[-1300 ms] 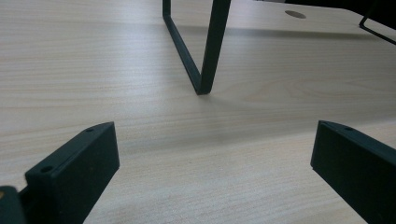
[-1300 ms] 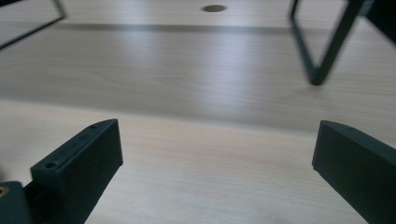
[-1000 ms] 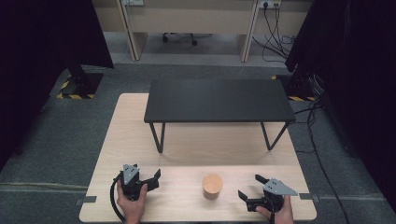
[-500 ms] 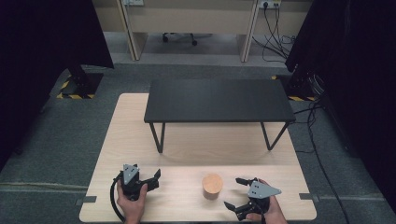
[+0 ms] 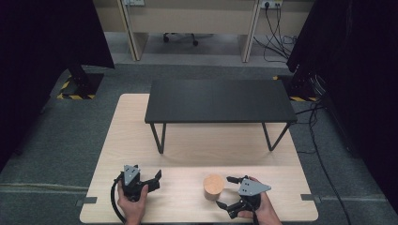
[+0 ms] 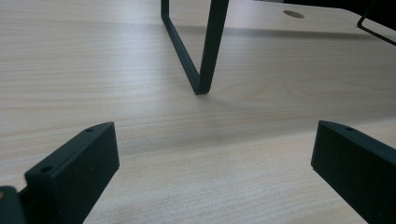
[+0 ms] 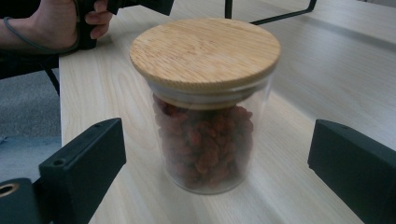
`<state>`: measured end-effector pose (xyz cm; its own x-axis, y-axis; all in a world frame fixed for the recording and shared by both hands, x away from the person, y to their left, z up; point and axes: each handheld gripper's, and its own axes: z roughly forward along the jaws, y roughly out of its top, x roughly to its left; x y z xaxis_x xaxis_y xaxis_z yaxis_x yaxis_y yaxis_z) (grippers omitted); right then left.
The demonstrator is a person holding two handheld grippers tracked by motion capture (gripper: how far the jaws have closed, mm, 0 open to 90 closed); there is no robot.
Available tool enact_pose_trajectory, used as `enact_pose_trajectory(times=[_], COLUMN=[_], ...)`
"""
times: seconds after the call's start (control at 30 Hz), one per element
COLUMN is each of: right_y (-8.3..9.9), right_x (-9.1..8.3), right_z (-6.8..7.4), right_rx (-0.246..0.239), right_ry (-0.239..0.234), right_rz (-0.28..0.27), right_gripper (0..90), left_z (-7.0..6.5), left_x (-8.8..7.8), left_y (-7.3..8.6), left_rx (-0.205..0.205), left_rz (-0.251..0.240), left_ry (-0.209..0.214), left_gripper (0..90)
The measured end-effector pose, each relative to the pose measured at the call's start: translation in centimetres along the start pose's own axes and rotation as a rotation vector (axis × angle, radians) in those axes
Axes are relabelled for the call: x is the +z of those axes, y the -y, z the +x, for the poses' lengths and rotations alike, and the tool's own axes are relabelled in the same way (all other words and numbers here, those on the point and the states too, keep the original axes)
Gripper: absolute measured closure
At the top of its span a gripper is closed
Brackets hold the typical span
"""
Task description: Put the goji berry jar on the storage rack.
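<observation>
One glass jar (image 7: pixel 205 107) with a wooden lid stands upright near the wooden table's (image 5: pixel 141 140) front edge, ungrasped. Right gripper (image 5: pixel 228 192) sits just beside it, jaws wide but just closing slightly, nothing pinched. Left gripper (image 5: pixel 152 180) rests apart, open and empty. Grasping remains undone.

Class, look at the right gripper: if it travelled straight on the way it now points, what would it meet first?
The right gripper would probably first meet the glass jar with its wooden lid, directly ahead between its open fingers. They look apart from the glass, though depth is hard to judge.
</observation>
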<state>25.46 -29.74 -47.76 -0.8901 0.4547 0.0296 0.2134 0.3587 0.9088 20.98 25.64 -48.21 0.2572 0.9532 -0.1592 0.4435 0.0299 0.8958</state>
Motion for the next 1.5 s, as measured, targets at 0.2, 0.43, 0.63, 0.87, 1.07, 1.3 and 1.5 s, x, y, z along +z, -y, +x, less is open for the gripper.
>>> enact_pose_trajectory(times=[0.2,0.43,0.63,0.87,1.07,1.3,1.5], right_y=[-0.7,-1.5,-2.1,-2.2,-2.2,-1.2,-1.7], right_x=[1.4,2.4,3.0,3.0,3.0,1.9,1.0], right_z=[-0.3,-0.4,-0.1,0.3,0.4,2.2,7.2], right_rx=[-0.008,-0.020,-0.033,-0.043,-0.043,0.056,0.138], right_ry=[-0.017,-0.029,-0.023,-0.004,0.000,0.118,0.428], right_rz=[0.005,0.031,0.055,0.063,0.061,0.009,-0.025], right_gripper=[4.3,7.4,21.6,25.9,26.1,26.1,26.0], left_z=[0.0,0.0,0.0,0.0,0.1,0.1,0.1], left_x=[0.0,0.0,0.0,0.0,0.0,0.0,0.0], left_y=[0.0,0.0,0.0,0.0,0.0,0.0,0.0], left_rx=[0.000,0.001,0.001,0.000,0.001,0.001,0.001], left_rz=[-0.001,0.000,-0.001,-0.001,-0.001,-0.001,-0.001], left_ry=[0.001,0.003,0.003,0.003,0.004,0.007,0.007], left_gripper=[0.2,0.2,0.3,0.3,0.2,0.2,0.2])
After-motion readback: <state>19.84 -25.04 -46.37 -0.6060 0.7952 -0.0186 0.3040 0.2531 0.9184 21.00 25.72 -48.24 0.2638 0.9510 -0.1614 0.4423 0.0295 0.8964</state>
